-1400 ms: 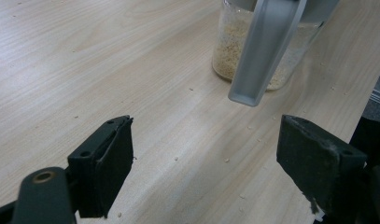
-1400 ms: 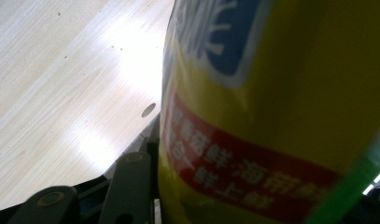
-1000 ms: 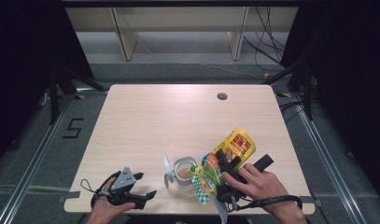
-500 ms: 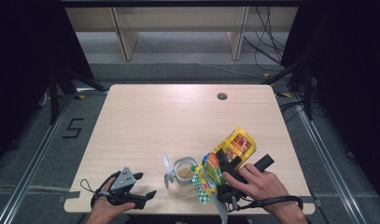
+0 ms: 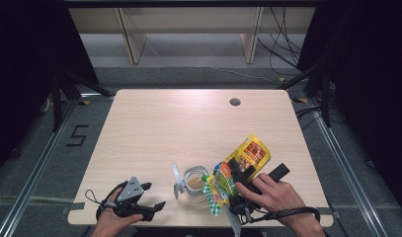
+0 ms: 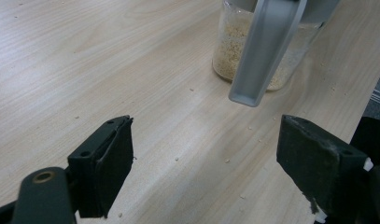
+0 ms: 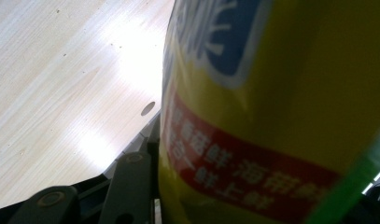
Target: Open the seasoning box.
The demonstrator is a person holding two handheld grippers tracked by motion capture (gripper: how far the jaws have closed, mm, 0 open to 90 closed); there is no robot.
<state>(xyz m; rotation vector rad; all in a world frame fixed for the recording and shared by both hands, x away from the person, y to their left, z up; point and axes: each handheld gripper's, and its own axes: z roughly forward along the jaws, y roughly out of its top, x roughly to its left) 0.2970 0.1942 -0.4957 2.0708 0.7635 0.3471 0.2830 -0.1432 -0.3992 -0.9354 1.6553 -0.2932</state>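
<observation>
A yellow snack packet [image 5: 250, 155] is held in the right hand-held gripper [image 5: 236, 174] near the front right edge of the worktop [image 5: 188, 128]; in the high view the jaws are seen closed on the packet, with the packet's far end pointing away from the person. In the right gripper view the packet [image 7: 281, 107] is pressed close to the camera, its yellow face crossed by a red band with white characters and a blue panel above. A second, green and orange packet [image 5: 218, 186] is seen just beside the yellow one, against the same gripper. Just left of these packets a glass jar [image 5: 194, 180] with pale grains in it is stood on the worktop, and a grey scoop [image 5: 177, 177] is leaned at its left side. The left hand-held gripper [image 5: 151, 210] is held at the front left edge, well apart from the jar, its jaws spread wide with nothing between them. In the left gripper view the jar [image 6: 253, 51] and the scoop's handle [image 6: 264, 51] are seen ahead, and scattered grains are seen on the worktop.
</observation>
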